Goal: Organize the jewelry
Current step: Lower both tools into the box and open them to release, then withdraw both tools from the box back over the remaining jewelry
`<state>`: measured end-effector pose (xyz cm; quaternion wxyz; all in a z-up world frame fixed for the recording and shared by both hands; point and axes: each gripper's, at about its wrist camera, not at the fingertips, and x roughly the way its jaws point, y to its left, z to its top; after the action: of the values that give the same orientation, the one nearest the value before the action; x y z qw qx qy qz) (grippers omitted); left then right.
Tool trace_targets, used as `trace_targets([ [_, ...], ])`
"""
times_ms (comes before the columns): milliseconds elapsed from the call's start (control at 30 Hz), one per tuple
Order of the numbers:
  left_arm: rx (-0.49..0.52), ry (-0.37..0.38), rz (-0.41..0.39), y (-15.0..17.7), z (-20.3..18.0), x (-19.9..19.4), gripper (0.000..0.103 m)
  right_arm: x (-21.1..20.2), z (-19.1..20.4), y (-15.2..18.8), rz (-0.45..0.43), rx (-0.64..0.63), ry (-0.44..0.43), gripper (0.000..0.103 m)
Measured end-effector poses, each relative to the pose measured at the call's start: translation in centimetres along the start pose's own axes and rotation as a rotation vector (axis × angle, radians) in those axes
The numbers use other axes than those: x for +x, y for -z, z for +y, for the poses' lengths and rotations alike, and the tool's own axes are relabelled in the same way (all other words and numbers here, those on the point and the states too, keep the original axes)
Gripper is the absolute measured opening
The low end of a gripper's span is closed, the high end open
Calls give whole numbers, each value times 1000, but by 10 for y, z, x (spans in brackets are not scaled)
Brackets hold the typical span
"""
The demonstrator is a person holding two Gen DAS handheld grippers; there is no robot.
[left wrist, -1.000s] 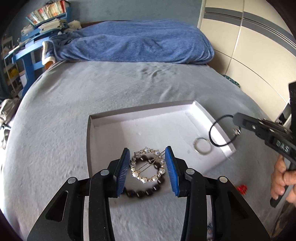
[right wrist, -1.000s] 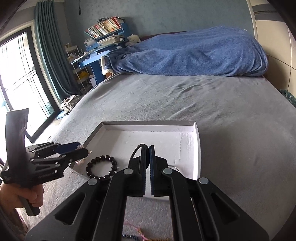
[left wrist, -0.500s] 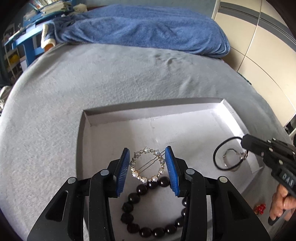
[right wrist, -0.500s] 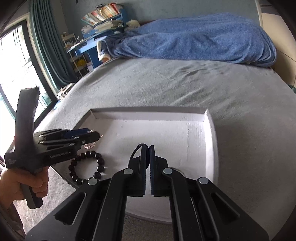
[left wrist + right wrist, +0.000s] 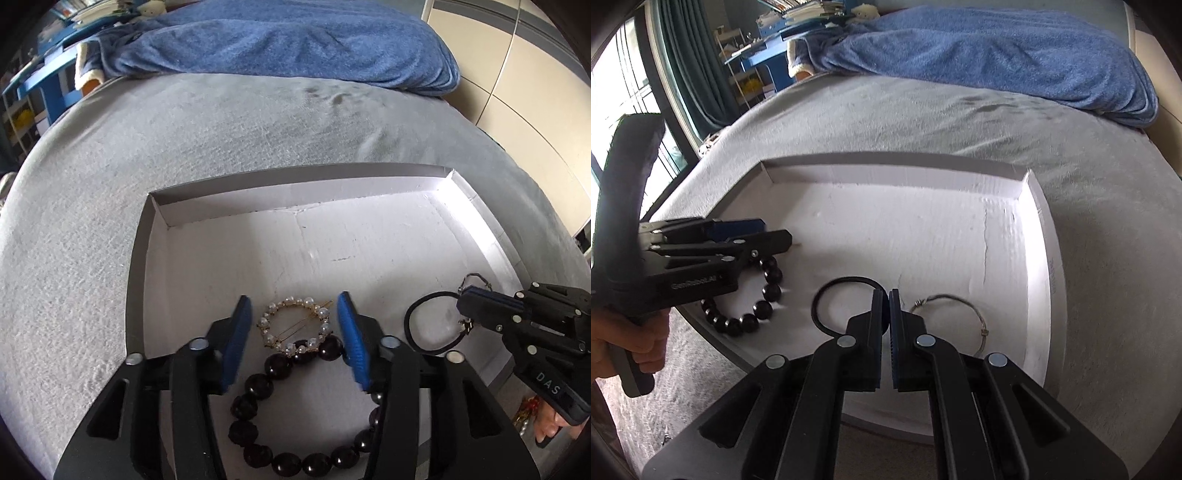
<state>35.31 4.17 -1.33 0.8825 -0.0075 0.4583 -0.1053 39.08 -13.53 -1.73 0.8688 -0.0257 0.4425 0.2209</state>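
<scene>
In the white tray [image 5: 476,206] on the bed, the left tongs [image 5: 295,328] have just been opening and stand about half apart, the pearl ring clip [image 5: 295,325] lying flat between the pads, apparently loose, its rim overlapping the dark bead bracelet [image 5: 295,413]. The right tongs [image 5: 885,299] are clamped shut on the black hair tie [image 5: 834,291], beside a silver bangle [image 5: 960,314]. I judge the placing step nearly done: next, lift the left clear and release the tie; the clip's gold pin runs diagonally, rising rightward.
</scene>
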Motion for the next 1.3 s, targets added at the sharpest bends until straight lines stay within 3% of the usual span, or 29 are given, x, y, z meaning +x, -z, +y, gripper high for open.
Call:
trace_targets([
  [67,5,-2,-3,0,-2,0,55,0,-1,0,-1,-3,3,3],
  [167,22,-8,-14,-1,-4,-3,67,-3,-2,-2,-9,3,4,7],
  [200,27,-17,-21,-1,-5,-5,74,-4,-3,-3,-16,8,4,16],
  [300,23,-15,-37,-3,-3,-11,76,-10,-6,-3,-38,20,3,34],
  [500,-10,-34,-72,-3,1,-27,90,-26,-15,-3,-89,59,0,54],
  [867,-4,-68,-86,18,-6,-56,94,-60,-4,5,-154,32,4,89],
  [1067,-45,-55,-109,36,-9,-79,94,-77,-2,14,-177,31,19,97],
  [1300,-77,-33,-122,62,-18,-100,95,-93,-1,31,-179,69,17,97],
])
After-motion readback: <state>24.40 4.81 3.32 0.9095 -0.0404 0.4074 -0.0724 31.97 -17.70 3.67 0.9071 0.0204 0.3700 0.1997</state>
